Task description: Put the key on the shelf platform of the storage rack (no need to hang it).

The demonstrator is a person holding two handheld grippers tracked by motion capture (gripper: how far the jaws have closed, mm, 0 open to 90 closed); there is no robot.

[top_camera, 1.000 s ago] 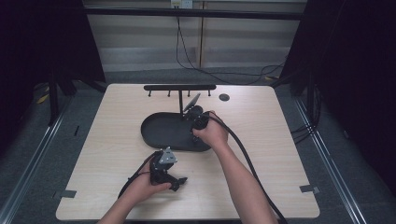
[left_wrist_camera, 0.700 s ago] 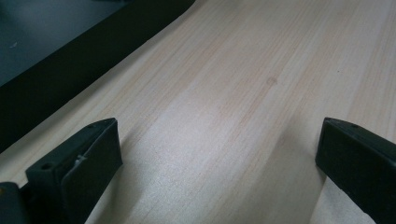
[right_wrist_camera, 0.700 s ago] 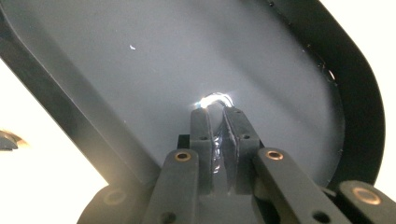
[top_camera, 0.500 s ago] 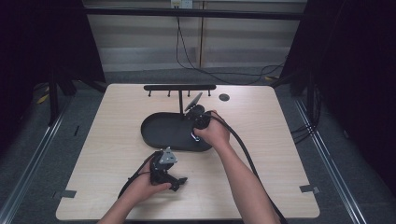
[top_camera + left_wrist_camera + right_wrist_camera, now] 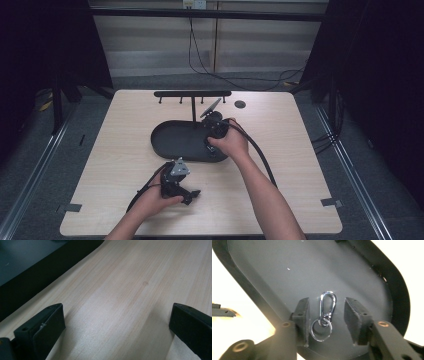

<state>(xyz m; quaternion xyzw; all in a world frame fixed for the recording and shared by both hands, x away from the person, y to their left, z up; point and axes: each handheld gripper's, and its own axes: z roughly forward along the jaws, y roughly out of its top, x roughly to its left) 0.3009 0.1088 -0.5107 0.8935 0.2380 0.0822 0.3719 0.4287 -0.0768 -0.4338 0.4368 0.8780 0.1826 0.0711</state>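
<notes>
From above, we could not make out the keyring clip [image 5: 327, 312]; the right hand [image 5: 231, 141] and the right gripper [image 5: 212, 131] covered that end of the black tray [image 5: 172, 142]. The small dark round mark [image 5: 240, 104] on the table [image 5: 110, 150] was too small for us to tell what it was. The left hand [image 5: 156, 199] hid most of the left gripper [image 5: 186, 192], so we could not judge its jaws from there. In the left gripper view the tray was cut off at the top left corner, and both jaws ran off the bottom edge. In the right gripper view the tray's rim was cut at the top.
</notes>
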